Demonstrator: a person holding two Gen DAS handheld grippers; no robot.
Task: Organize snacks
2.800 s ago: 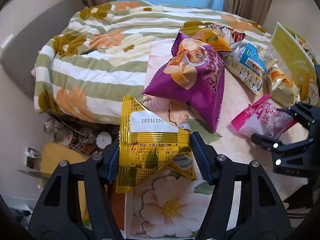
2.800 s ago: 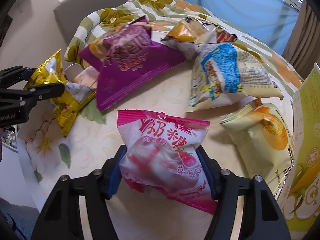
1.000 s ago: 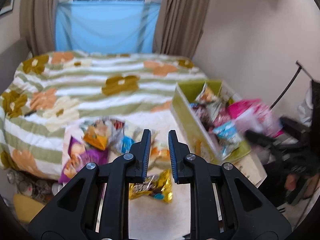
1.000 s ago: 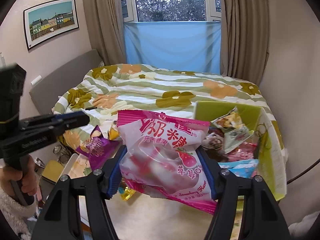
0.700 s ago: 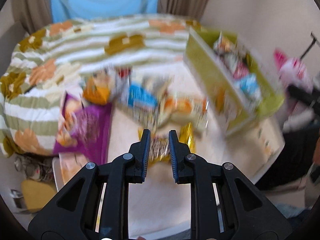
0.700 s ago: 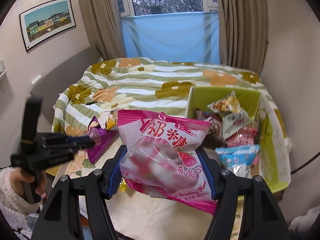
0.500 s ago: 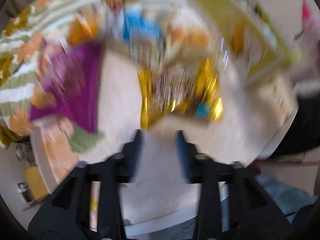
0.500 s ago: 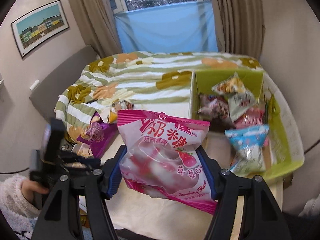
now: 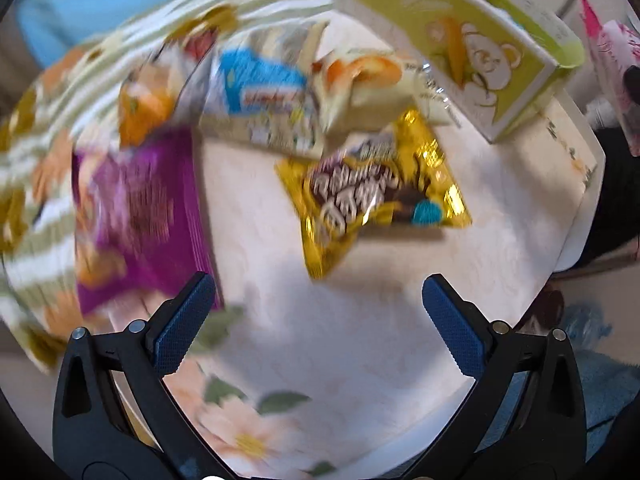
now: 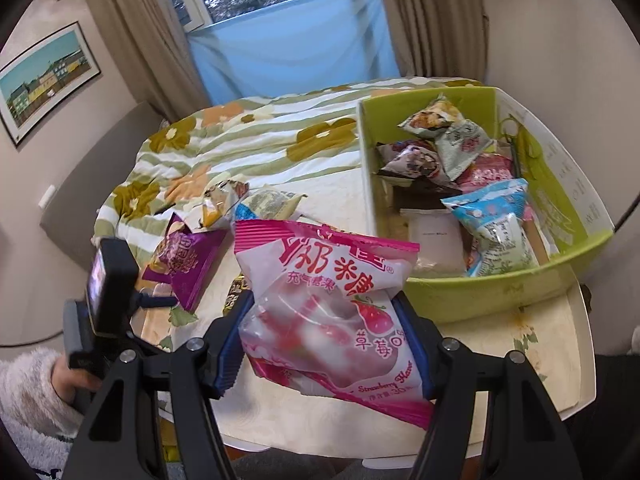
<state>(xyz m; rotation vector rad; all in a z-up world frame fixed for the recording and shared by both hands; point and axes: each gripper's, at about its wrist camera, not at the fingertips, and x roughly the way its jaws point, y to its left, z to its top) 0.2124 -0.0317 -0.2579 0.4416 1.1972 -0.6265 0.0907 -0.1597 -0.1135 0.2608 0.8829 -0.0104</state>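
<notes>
While the left gripper hangs over the worktop, its fingers opening wide with nothing between them, the gold chocolate packet lies just ahead at frame centre, likely next. Further right, the right gripper clamps the pink strawberry candy bag, beside the green box, probably its destination.

pink-white strawberry bag | gold bag | purple bag | lime-green box | floral tablecloth
</notes>
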